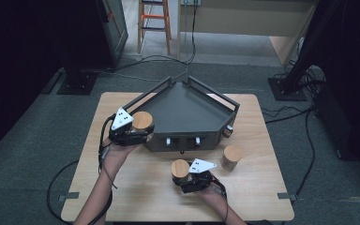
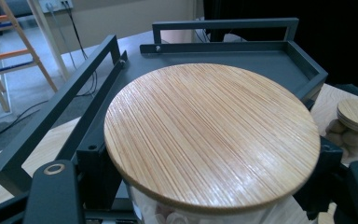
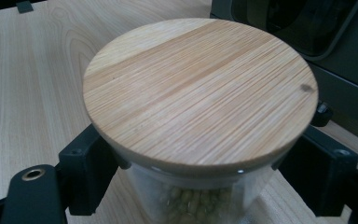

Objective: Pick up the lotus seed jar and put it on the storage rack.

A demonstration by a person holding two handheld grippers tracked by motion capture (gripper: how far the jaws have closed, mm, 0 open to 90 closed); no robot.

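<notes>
My left gripper (image 1: pixel 138 131) is shut on a glass jar with a round bamboo lid (image 1: pixel 143 120) at the front-left corner of the dark grey railed tray (image 1: pixel 187 110). In the left gripper view the lid (image 2: pixel 212 135) spreads between my black fingers (image 2: pixel 56 191), with the tray's floor (image 2: pixel 261 60) behind it. My right gripper (image 1: pixel 183 177) is shut on a second lidded jar (image 1: pixel 180 168) near the table's front middle. Its lid (image 3: pixel 200 91) sits over glass holding pale green beans (image 3: pixel 191 200), and the fingers (image 3: pixel 88 172) press on both sides.
A third lidded jar (image 1: pixel 231 157) stands free on the wooden table (image 1: pixel 258 192), right of the tray's front; the same jar (image 2: pixel 356 116) holds brown lumps. Cables trail from both grippers. Beyond the table are stand bases, floor cables and a wooden stepladder (image 1: pixel 154 21).
</notes>
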